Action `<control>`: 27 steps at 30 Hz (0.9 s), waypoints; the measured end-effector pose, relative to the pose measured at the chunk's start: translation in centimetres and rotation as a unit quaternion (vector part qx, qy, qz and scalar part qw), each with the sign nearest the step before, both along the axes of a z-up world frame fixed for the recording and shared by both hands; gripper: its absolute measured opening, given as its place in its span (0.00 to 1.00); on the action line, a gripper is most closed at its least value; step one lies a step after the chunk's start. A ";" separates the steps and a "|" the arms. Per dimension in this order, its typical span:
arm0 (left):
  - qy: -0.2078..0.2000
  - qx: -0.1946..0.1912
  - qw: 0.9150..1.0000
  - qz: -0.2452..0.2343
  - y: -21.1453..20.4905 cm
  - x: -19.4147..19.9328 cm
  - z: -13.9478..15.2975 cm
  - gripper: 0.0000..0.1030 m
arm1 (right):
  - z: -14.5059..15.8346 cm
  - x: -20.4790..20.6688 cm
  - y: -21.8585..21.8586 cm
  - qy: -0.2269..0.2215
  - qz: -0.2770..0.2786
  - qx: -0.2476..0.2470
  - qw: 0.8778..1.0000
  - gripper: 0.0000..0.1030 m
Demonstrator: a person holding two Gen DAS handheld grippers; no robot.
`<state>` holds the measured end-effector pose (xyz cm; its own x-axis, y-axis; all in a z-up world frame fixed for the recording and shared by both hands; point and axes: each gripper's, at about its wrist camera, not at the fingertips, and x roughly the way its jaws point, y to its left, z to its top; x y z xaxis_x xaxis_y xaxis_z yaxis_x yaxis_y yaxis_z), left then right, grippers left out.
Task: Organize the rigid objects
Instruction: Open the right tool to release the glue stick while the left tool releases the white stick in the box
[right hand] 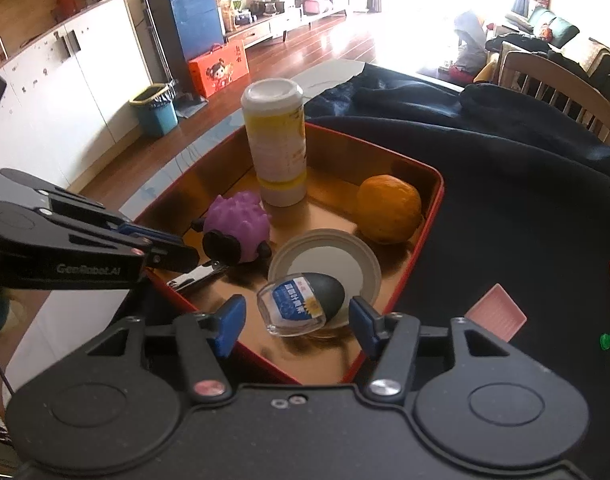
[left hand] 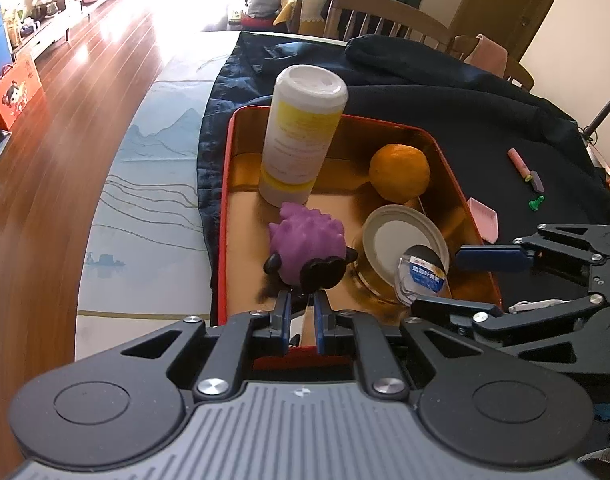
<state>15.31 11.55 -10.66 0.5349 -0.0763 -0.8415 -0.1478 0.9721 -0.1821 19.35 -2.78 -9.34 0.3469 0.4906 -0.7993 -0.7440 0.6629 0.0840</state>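
Observation:
A red tin tray (left hand: 225,184) (right hand: 435,208) with a gold inside holds a white and yellow bottle (left hand: 303,132) (right hand: 277,140), an orange (left hand: 399,172) (right hand: 389,214), a purple spiky sheep toy (left hand: 307,244) (right hand: 237,230), a round lid (left hand: 389,236) (right hand: 325,260) and a packaged black egg (left hand: 423,276) (right hand: 305,304). My left gripper (left hand: 303,320) (right hand: 177,258) is nearly shut just behind the toy; a metal nail clipper (right hand: 197,276) lies under its tip. My right gripper (right hand: 297,322) (left hand: 457,280) is open around the egg without touching it.
The tray sits on a dark blue cloth (left hand: 445,108) (right hand: 505,184) over a table. A pink dustpan toy (left hand: 485,220) (right hand: 497,312), a pink stick (left hand: 519,160) and a green pin (left hand: 535,202) (right hand: 609,338) lie to the right. A wooden chair (left hand: 385,16) stands behind.

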 end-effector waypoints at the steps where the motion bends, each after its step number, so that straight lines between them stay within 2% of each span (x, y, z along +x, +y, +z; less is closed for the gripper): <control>1: 0.000 0.002 1.000 0.000 -0.1 0.0 0.1 0.11 | 0.2 -0.1 -0.2 -0.001 -0.001 0.004 1.000 0.55; 11: -0.009 0.018 1.000 -0.003 -1.8 -0.7 1.4 0.12 | 2.6 -1.3 -3.2 -0.017 -0.013 0.040 0.999 0.60; 19: -0.026 0.026 0.999 -0.011 -4.1 -1.3 3.0 0.27 | 3.4 -1.4 -6.4 -0.029 -0.033 0.050 0.998 0.61; 27: -0.039 0.036 0.998 -0.016 -7.2 -1.0 4.1 0.28 | 4.7 -0.5 -11.7 -0.056 -0.070 0.066 0.994 0.68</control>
<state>14.29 4.36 -6.54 0.5970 -0.0361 -0.8014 -0.1044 0.9870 -0.1222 18.84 -14.43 -4.63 0.5023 0.5291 -0.6839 -0.6549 0.7492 0.0986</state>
